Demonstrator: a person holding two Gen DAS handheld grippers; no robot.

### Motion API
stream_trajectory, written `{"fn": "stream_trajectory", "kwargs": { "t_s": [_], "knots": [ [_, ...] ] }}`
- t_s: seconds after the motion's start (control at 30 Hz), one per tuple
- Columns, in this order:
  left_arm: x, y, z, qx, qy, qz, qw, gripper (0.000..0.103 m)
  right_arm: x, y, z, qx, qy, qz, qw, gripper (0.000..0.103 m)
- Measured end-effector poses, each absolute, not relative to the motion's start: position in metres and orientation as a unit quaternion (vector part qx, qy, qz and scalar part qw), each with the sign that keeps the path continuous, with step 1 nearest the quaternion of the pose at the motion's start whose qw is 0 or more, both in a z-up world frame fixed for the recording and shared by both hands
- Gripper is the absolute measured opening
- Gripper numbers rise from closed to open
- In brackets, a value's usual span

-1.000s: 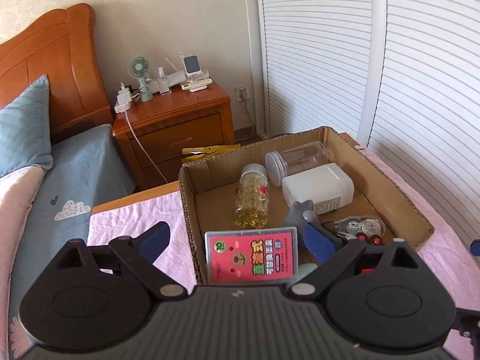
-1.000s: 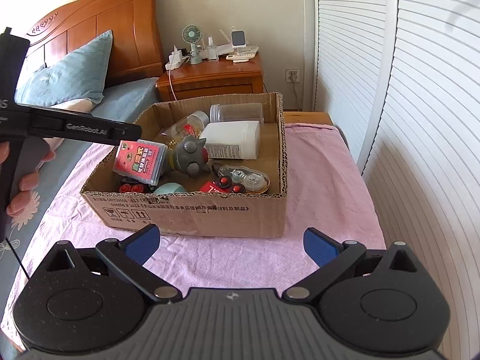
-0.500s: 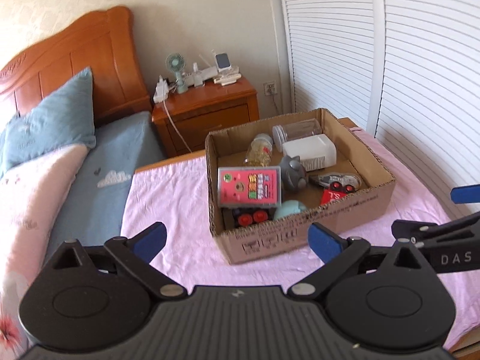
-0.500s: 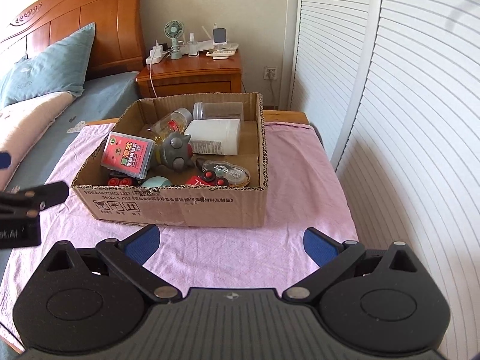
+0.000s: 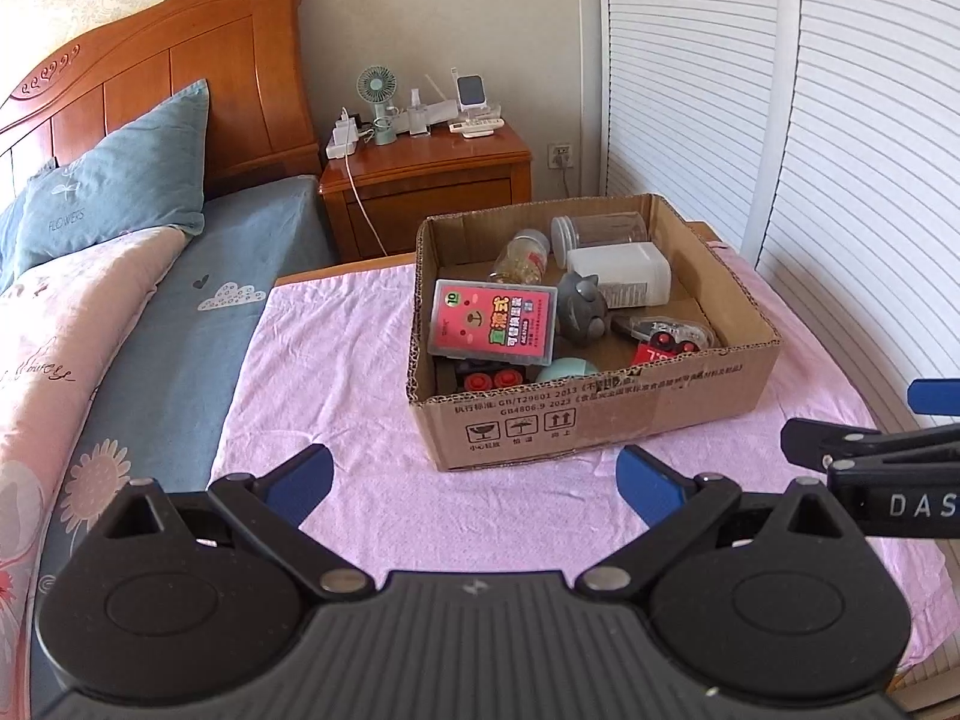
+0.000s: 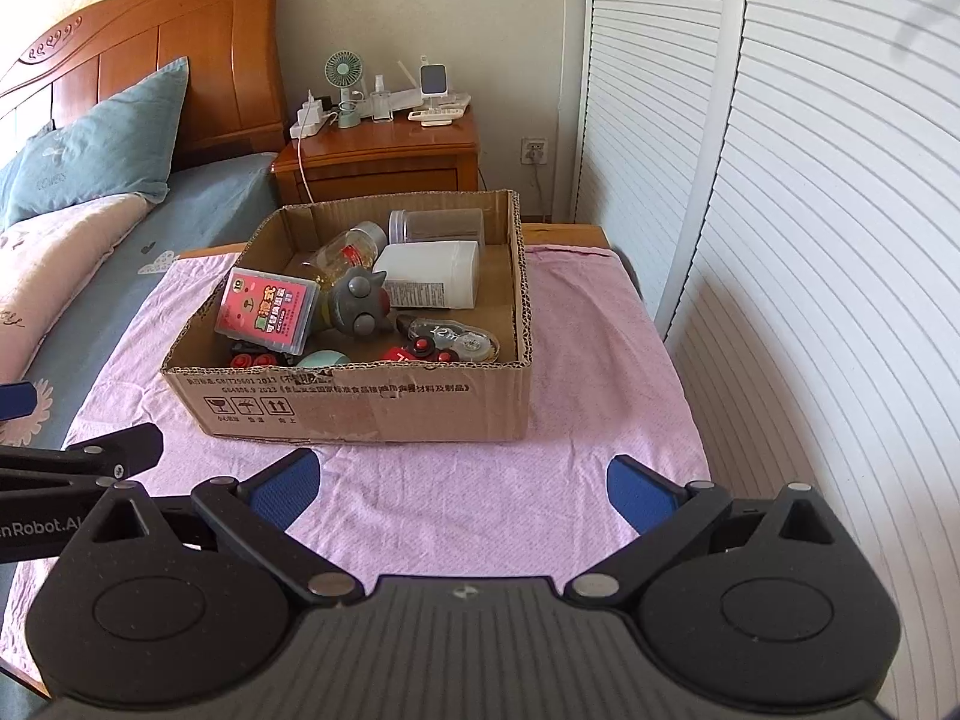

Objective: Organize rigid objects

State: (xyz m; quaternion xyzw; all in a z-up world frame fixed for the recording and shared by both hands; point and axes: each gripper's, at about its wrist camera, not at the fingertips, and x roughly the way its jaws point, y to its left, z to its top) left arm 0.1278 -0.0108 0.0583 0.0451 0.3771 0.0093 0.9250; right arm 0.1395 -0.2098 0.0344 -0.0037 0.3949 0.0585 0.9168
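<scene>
Both claws hang over the near part of the pink cloth point(image 6: 456, 498), short of the box point(image 6: 372, 405), and neither carries anything. The left claw point(image 5: 474, 480) has its blue pads spread wide apart with only cloth between them; the right claw point(image 6: 462, 480) is spread the same way, empty.

Ahead of both claws, well past the fingertips, the box sits on the cloth with its open top toward the cameras. The rigid things are all inside it. A pink card case point(image 5: 492, 319) leans at the left, propped on a black toy with red wheels point(image 5: 489, 381). Right of the case is a grey figure point(image 6: 360, 303), and beyond it a white bottle point(image 6: 429, 273) lying on its side. At the far wall lie a clear jar point(image 6: 435, 225) and a small bottle of yellow capsules point(image 5: 522, 258). Toward the near right corner is a correction tape point(image 6: 459, 339) beside a red piece I cannot identify, and a teal round thing point(image 5: 564, 367) sits against the near wall.

The cloth around the box shows nothing loose in either view, left, right or in front of the claws. Judging from that, the gathering looks finished or very nearly so: everything visible is already boxed, though heaped rather than lined up. What could remain is tidying inside the box, if anything at all.
</scene>
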Motion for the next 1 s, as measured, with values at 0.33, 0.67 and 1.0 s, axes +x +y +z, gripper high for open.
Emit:
{"fn": "stream_trajectory", "kwargs": {
  "t_s": [0.33,0.67,1.0],
  "knots": [
    [0.1256,-0.0132,0.062,0.047,0.373,0.012,0.926,0.1,0.1367,-0.2109,0.0366,0.0,0.392,0.06,0.918,0.103],
    [0.1258,-0.014,0.0624,0.046,0.372,0.012,0.927,0.1,0.1361,-0.2119,0.0372,0.0,0.39,0.06,0.919,0.103],
    [0.1254,-0.0136,0.0624,0.047,0.372,0.015,0.927,0.1,0.1364,-0.2113,0.0379,-0.001,0.391,0.059,0.919,0.103]
  ]
}}
